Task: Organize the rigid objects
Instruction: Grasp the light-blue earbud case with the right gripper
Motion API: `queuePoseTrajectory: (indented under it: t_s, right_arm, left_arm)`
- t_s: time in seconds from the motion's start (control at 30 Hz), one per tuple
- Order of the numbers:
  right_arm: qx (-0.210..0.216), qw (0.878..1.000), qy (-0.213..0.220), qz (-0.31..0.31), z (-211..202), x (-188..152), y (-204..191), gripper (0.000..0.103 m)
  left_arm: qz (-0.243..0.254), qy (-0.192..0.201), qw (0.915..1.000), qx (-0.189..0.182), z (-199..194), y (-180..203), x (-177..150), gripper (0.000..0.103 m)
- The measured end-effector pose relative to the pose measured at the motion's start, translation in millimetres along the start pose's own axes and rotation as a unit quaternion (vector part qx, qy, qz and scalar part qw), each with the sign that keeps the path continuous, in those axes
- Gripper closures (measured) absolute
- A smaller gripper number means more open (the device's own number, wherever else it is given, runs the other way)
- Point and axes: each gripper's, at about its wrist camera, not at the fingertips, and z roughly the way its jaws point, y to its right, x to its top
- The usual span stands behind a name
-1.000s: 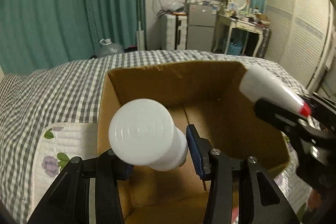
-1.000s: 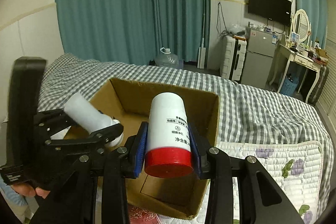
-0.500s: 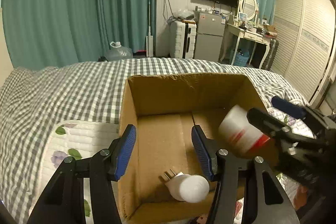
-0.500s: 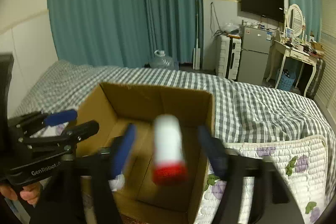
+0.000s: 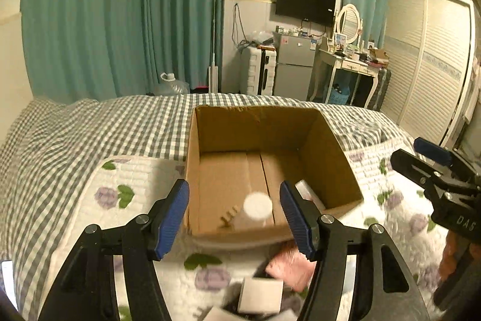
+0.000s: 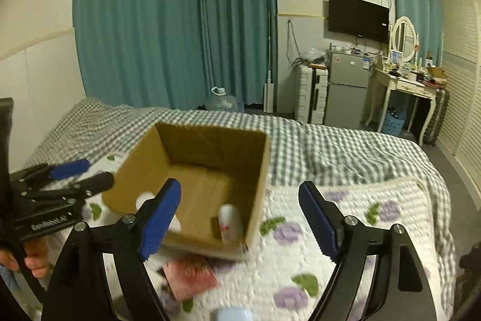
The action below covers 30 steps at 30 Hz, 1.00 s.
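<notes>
Both grippers, left (image 5: pixel 234 212) and right (image 6: pixel 240 215), just spread, nothing gripped; white bottle (image 6: pixel 230 221), blurred, seen in cardboard box (image 6: pixel 210 140) at 12 o'clock.

Brown cardboard box (image 5: pixel 327 158) ahead of black tongs with blue pads (image 5: pixel 173 215). White bottle (image 6: pixel 230 220) with red marking inside. Grey-and-white checked bedspread (image 5: pixel 90 128) beyond; white quilt (image 6: pixel 375 200) with purple flowers, green leaves beneath. Teal curtains (image 6: pixel 168 20) behind.

"GenRobot.AI" on left tongs (image 6: pixel 70 175), "DAS" on right tongs (image 5: pixel 433 158)
</notes>
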Motion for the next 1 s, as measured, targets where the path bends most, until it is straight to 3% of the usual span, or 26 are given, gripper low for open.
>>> queuePoseTrajectory:
  t_s: [0.3,0.43,0.6,0.77,1.0]
  right_arm:
    - [-0.021,0.997,-0.072,-0.001,-7,-63,6,0.017]
    - [-0.012,0.992,-0.126,-0.007,6,-98,4,0.017]
    - [-0.014,0.987,-0.159,-0.034,26,-115,-8,0.017]
    - [-0.004,0.981,-0.188,-0.047,41,-127,-16,0.029]
    - [-0.004,0.971,-0.235,-0.042,64,-140,-19,0.036]
  left_arm:
    - [-0.019,-0.03,0.9993,0.01,-9,-3,-53,0.037]
    - [-0.036,-0.058,0.9976,0.012,-4,-8,-81,0.037]
    - [-0.038,-0.094,0.9947,0.017,7,-4,-111,0.037]
    - [-0.024,-0.102,0.9941,0.028,12,3,-117,0.037]
    - [-0.022,-0.11,0.9934,0.026,18,6,-121,0.037]
